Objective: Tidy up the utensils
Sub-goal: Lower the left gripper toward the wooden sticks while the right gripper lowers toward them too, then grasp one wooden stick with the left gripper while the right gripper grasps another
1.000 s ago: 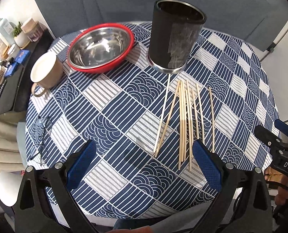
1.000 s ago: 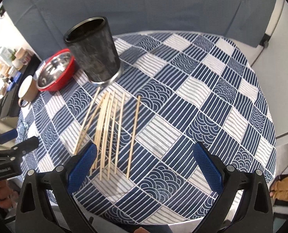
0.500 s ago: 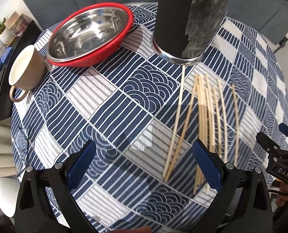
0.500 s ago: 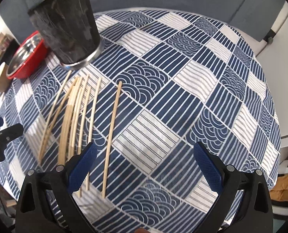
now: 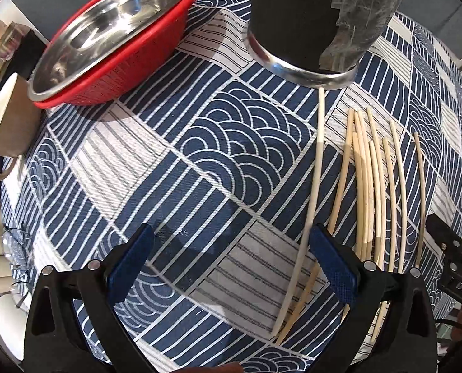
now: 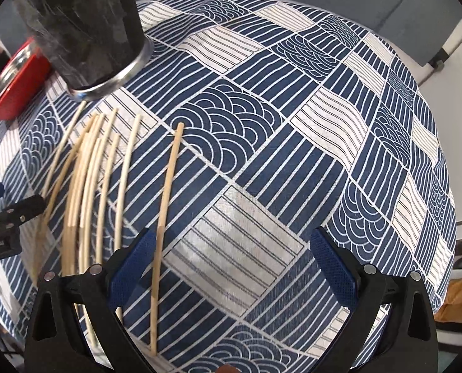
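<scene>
Several pale wooden chopsticks (image 5: 367, 186) (image 6: 84, 183) lie side by side on the blue patterned tablecloth, just below a tall black cylindrical holder (image 5: 321, 15) (image 6: 81, 28) with a metal base. My left gripper (image 5: 231, 258) is open and low over the cloth; the leftmost chopstick (image 5: 311, 192) runs just inside its right finger. My right gripper (image 6: 231, 258) is open too, with a lone chopstick (image 6: 165, 205) just inside its left finger. Each gripper shows at the edge of the other's view: the right gripper (image 5: 451, 255) and the left gripper (image 6: 7, 217).
A steel bowl sits in a red basket (image 5: 106, 34) (image 6: 10, 74) left of the holder. A beige mug (image 5: 10, 115) stands at the table's left edge. The round table's edge (image 6: 442, 186) drops off to the right, with bare cloth there.
Both grippers have come down and forward toward the chopsticks and holder, which now look much larger. Both stay open and nothing has been picked up.
</scene>
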Demonstrator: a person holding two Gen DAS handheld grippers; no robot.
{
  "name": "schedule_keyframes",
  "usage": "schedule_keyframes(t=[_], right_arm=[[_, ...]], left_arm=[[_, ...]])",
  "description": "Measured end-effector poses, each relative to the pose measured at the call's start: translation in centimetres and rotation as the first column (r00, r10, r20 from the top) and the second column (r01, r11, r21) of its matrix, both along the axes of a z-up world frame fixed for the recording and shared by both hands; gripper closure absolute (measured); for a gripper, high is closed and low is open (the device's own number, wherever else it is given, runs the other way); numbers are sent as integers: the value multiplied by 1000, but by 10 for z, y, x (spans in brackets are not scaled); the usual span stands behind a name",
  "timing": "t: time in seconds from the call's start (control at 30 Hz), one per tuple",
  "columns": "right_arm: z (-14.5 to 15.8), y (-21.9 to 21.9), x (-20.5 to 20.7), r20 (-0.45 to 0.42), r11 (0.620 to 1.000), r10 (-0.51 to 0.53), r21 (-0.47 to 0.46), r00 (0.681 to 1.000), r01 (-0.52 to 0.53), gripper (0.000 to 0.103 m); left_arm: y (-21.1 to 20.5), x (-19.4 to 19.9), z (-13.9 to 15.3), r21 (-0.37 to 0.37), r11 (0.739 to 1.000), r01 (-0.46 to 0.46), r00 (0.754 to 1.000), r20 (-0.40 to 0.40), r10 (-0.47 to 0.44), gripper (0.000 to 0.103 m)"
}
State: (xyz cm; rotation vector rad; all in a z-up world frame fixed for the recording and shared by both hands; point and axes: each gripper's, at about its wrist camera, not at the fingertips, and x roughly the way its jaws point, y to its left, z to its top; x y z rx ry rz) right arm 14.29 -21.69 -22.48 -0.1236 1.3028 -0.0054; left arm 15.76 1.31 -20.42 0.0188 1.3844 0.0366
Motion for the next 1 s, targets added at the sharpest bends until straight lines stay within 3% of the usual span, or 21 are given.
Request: schedule_keyframes(t=[0.2, 0.3, 0.57, 0.6, 0.63, 0.67, 0.73, 0.77, 0.83, 0.93, 1.0], right_arm=[[-9, -2, 5, 0, 1000, 8, 30, 1000, -8, 8], [-13, -15, 6, -14, 993, -31, 114, 999, 32, 6], [-14, -17, 10, -7, 994, -35, 107, 999, 36, 10], [-11, -15, 8, 5, 994, -19, 107, 1000, 19, 20], [-8, -14, 8, 21, 994, -5, 107, 1000, 3, 39], [-5, -11, 5, 32, 994, 8, 110, 999, -11, 48], [-1, -8, 2, 37, 993, 37, 113, 999, -40, 72], [-1, -10, 1, 39, 993, 37, 113, 999, -41, 77], [0, -16, 1, 38, 993, 29, 113, 999, -33, 91], [-1, -35, 4, 20, 993, 8, 119, 1000, -10, 98], [0, -41, 2, -2, 990, -19, 139, 1000, 19, 98]], left_arm=[[9, -1, -4, -21, 1000, 10, 1000, 18, -9, 4], [10, 0, -4, -23, 1000, 13, 1000, 19, -12, 4], [1, -5, -3, -22, 999, 37, 998, 58, -36, 7], [0, -7, -1, -22, 999, 42, 997, 61, -40, 11], [-1, -10, 2, -23, 998, 50, 997, 68, -48, 17], [-3, -12, 4, -25, 998, 56, 996, 75, -54, 22], [-8, -17, 9, -27, 996, 89, 992, 90, -86, 45], [-9, -18, 10, -25, 995, 98, 991, 94, -95, 50], [-9, -22, 12, -28, 994, 104, 990, 93, -101, 71], [0, -27, 12, -45, 995, 89, 993, 81, -85, 91], [11, -29, 11, -64, 995, 75, 996, 58, -71, 98]])
